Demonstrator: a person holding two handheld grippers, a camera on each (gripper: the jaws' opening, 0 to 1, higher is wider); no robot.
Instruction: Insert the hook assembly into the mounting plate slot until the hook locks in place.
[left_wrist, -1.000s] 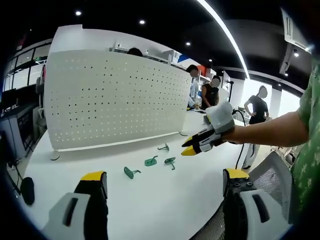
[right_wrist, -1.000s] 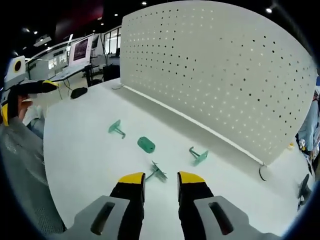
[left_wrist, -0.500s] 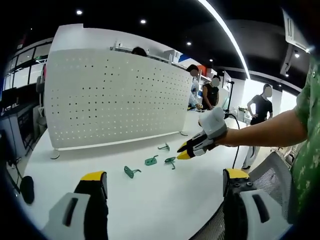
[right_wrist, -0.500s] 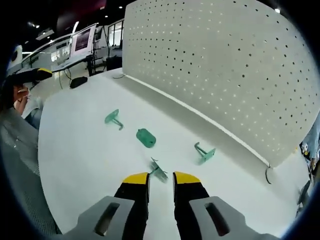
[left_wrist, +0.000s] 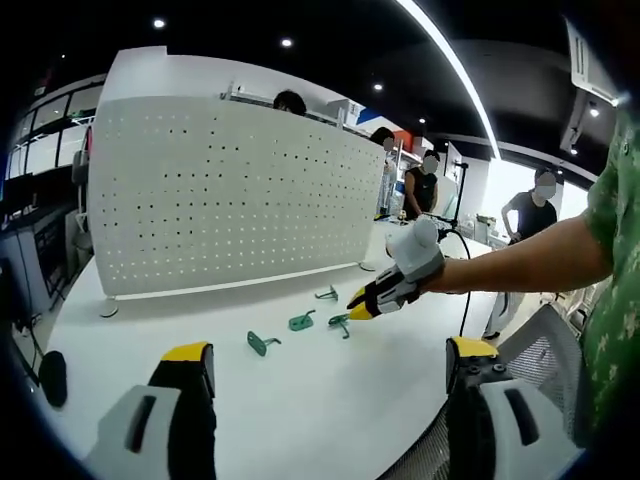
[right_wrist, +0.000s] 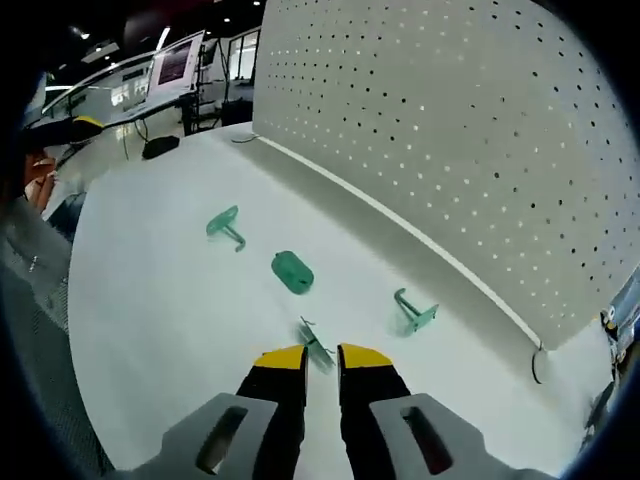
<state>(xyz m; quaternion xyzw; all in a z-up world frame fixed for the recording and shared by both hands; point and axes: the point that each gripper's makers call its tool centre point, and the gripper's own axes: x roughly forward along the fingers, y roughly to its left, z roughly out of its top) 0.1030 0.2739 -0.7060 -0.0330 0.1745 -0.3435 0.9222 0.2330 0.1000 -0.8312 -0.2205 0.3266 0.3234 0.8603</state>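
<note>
reaching my right gripper (right_wrist: 321, 352), jaws nearly shut astride the nearest green hook (right_wrist: 314, 341) on the white table (right_wrist: 150, 300); grip not certain. my left gripper (left_wrist: 330, 362) hangs wide apart. nothing inserted yet; the oval mounting plate (right_wrist: 292, 272) lies just beyond. no legible writing.

No legible text, label, brand or number in either view — the lit monitor (right_wrist: 175, 65) in the right gripper view is too blurred to read.
</note>
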